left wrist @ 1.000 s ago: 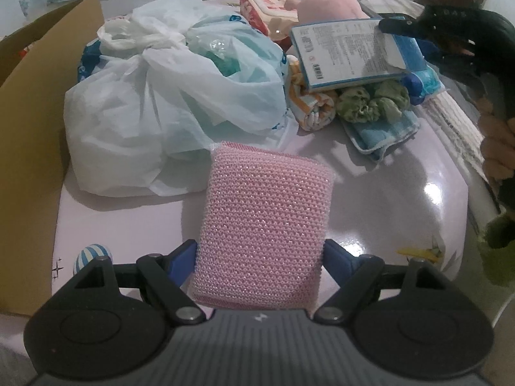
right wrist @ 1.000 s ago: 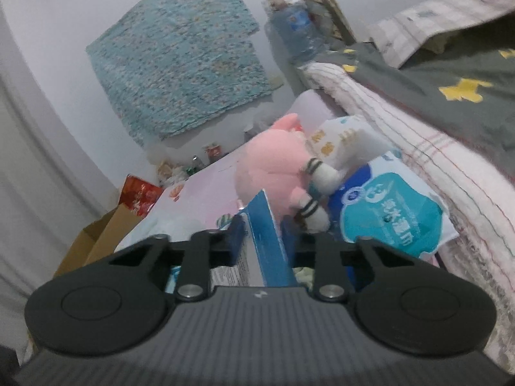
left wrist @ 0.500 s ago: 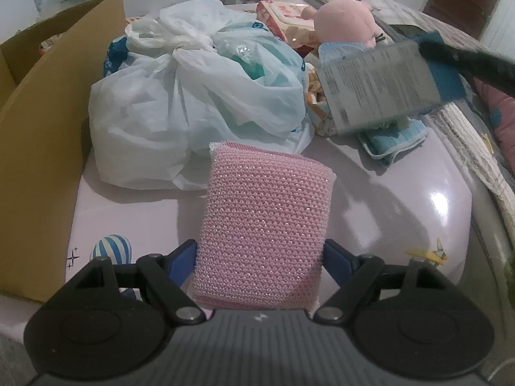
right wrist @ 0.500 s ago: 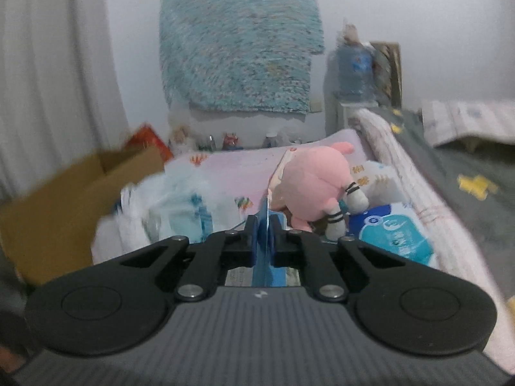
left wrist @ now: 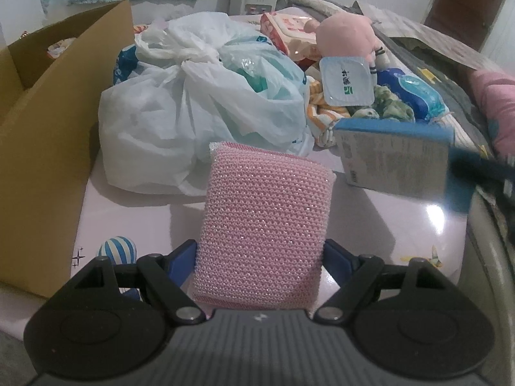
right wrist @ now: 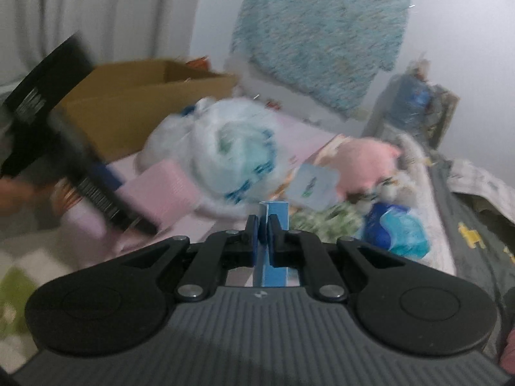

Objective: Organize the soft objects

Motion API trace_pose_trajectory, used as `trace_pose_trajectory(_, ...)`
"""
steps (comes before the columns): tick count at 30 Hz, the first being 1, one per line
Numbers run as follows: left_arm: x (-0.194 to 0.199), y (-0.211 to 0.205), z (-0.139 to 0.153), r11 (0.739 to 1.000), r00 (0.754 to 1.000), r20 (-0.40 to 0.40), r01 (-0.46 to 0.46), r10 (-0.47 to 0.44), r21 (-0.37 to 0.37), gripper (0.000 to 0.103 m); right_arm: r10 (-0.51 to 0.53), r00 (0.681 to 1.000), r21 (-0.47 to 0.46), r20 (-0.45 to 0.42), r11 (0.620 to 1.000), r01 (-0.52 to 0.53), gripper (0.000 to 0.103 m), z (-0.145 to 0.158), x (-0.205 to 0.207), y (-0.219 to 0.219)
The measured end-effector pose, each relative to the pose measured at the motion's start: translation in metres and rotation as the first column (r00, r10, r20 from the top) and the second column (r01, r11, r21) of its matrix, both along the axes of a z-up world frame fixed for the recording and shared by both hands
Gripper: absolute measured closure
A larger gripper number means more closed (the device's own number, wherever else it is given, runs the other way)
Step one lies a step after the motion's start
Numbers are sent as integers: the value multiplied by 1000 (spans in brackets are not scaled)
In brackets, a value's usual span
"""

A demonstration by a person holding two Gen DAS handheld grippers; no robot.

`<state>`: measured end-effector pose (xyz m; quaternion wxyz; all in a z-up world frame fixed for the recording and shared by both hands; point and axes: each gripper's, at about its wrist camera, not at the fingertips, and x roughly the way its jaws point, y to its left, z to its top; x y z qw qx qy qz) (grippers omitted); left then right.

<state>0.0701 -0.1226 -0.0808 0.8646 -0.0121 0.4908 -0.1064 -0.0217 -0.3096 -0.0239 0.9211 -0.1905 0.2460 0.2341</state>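
Looking along the left gripper point(left wrist: 260, 257), its fingers point(left wrist: 182, 255) clamp a pink knitted sponge point(left wrist: 264, 222) above the bench point(left wrist: 386, 225); a tied white plastic bag point(left wrist: 199, 109) lies beyond, a cardboard box point(left wrist: 48, 148) beside it. Seen from the right gripper point(right wrist: 262, 225), blurred, its fingers point(right wrist: 251, 228) pinch a thin blue packet point(right wrist: 273, 241) edge-on; they have just closed tighter on it.

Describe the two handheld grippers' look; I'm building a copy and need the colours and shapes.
Both match. The left gripper has a dark grey ribbed body with a small white mark at centre, two round black lobes, black linkage arms on silver pivot pins, and blue pads on the fingers. The right gripper is built the same. No cables or sleeves show.
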Motion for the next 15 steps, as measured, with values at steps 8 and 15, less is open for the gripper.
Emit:
trace_pose_trajectory(8, -5, 1, 1, 1000, 1000, 6, 4, -4, 4, 19, 42, 990, -19, -131, 999, -44, 96, -34, -26, 21)
trace_pose_trajectory(15, -5, 2, 1, 1000, 1000, 6, 2, -2, -3, 19, 35, 981, 54, -189, 998, -25, 51, -37, -38, 19)
